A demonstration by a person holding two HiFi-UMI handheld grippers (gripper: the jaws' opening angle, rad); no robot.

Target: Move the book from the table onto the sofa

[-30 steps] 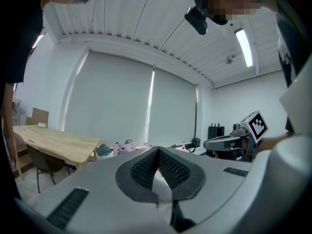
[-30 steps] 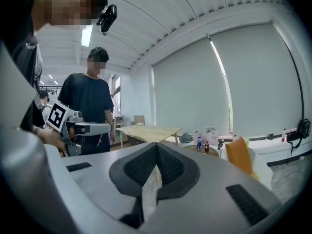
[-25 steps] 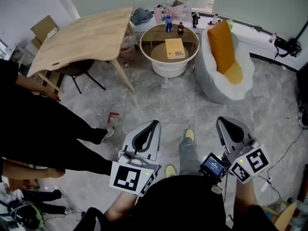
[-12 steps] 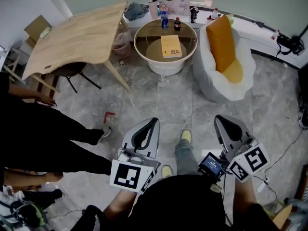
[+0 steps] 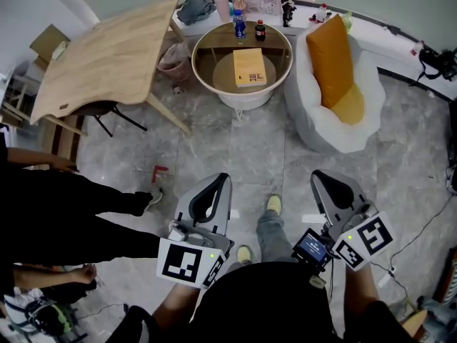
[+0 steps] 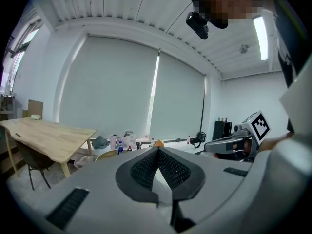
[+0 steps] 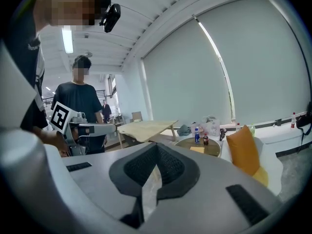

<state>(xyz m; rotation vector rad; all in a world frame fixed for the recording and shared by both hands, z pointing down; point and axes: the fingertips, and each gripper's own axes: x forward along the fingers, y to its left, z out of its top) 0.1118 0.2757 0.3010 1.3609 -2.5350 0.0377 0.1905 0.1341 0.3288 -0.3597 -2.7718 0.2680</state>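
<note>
Yellow book [image 5: 250, 67], well beyond right hand-held gripper [image 5: 320, 176]

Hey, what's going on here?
A person holds a two-jaw gripper in each hand. The left gripper and right gripper are both shut and empty, well short of the round glass-topped table. The yellow book lies on it, untouched; the white sofa with an orange cushion stands beside it.

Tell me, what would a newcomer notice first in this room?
Probably the bright orange cushion on the white sofa at upper right of the head view, with the yellow book lying on the round table just left of it. Nearest the camera, the left gripper and right gripper, both shut and empty, point toward them.
</note>
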